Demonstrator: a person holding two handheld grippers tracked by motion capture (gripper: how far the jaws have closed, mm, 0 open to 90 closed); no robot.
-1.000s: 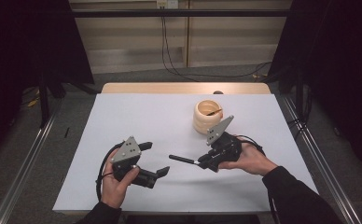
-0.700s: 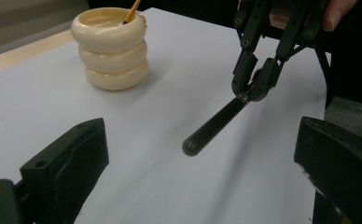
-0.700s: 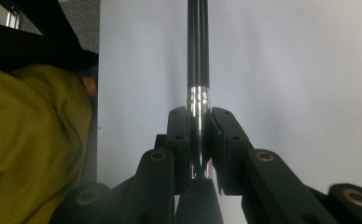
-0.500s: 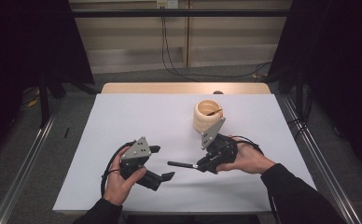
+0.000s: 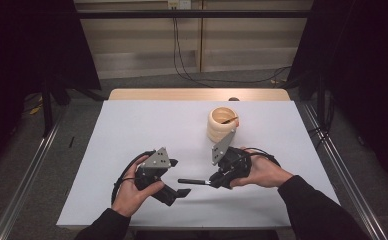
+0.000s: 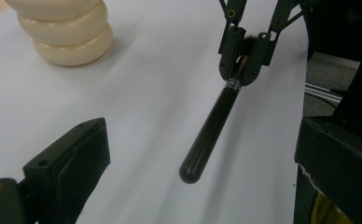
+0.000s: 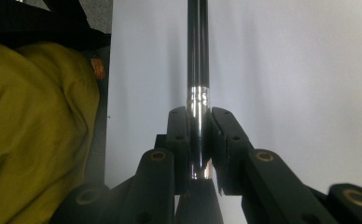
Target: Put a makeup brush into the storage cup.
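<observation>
A slim black brush [image 6: 210, 130] with a silver ferrule hangs level above the white surface [image 5: 132, 130] — right tongs [image 5: 213, 182] clamped on its ferrule, handle pointing at the left tongs [image 5: 181, 193], which stand apart.

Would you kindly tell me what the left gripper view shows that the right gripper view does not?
The left gripper view alone shows the cream ribbed holder and the brush's rounded handle end, with its own jaws wide apart. The right gripper view alone shows yellow cloth beside the table. Both show the right hand-held gripper shut on the brush's silver ferrule above the white table.
</observation>
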